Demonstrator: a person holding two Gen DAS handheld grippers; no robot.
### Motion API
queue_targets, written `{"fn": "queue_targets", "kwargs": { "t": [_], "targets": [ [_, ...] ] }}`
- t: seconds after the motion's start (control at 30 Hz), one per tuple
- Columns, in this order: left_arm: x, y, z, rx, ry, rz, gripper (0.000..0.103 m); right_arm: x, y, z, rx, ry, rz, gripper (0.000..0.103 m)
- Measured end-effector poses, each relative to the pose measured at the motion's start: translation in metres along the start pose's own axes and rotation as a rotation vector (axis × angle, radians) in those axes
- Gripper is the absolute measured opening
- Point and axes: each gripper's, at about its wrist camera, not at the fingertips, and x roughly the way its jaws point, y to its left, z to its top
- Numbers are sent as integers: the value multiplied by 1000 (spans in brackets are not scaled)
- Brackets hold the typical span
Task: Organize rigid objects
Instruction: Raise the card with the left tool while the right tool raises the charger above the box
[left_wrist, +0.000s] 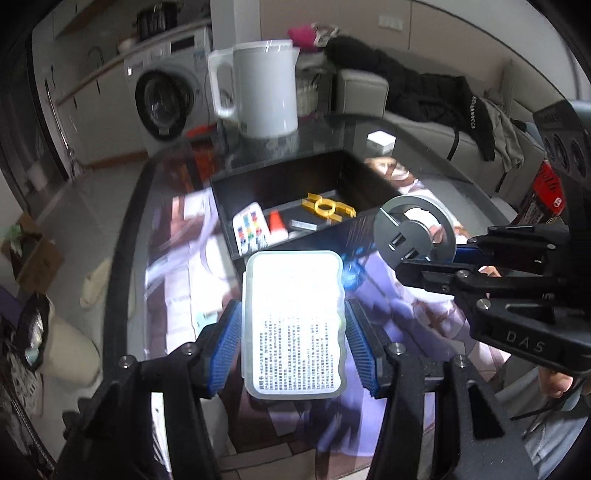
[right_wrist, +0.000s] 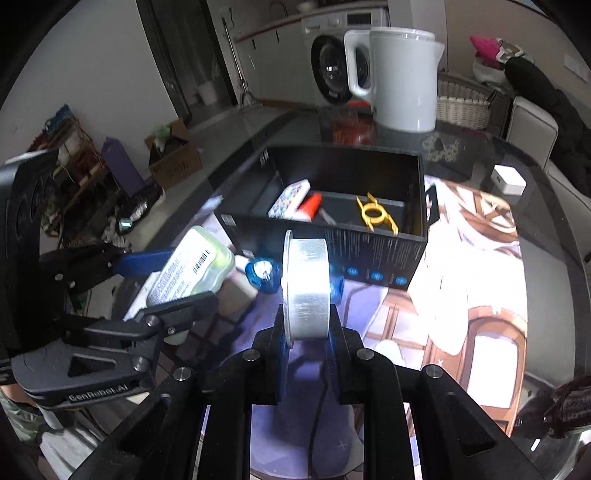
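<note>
My left gripper (left_wrist: 293, 328) is shut on a flat translucent plastic case (left_wrist: 293, 325) with a printed label, held above the table; the same case (right_wrist: 192, 267) shows at the left in the right wrist view. My right gripper (right_wrist: 306, 328) is shut on a grey spool (right_wrist: 306, 288) with a wide flange, and that spool (left_wrist: 413, 227) appears at the right of the left wrist view. Beyond both stands an open black box (right_wrist: 376, 254) holding a yellow clip (right_wrist: 375, 214), a red-capped tube (right_wrist: 310, 206) and a coloured card (right_wrist: 290, 199).
A white kettle (right_wrist: 399, 77) stands on the glass table behind the box. A small blue object (right_wrist: 262, 275) lies on the printed mat (right_wrist: 472, 280) in front of the box. A small white box (right_wrist: 509, 179) sits at the right, and a washing machine (left_wrist: 166, 99) stands beyond the table.
</note>
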Motion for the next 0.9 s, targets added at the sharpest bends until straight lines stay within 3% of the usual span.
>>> {"fn": "queue_targets", "kwargs": {
  "t": [0.13,0.37,0.67,0.9],
  "targets": [
    [-22,1,7,6,-121,-17,54,-19,5,6,-2,-89,-5,17],
    [-45,10,16,-40,-266,11,54,-49,11,10,-24,-250,-41,17],
    [-56,12,21,-68,-377,23,55,-102,32,-2,-111,-547,-100,17],
    [-75,3,18,-41,-493,44,55,-114,35,-5,-107,-597,-86,17]
  ]
}}
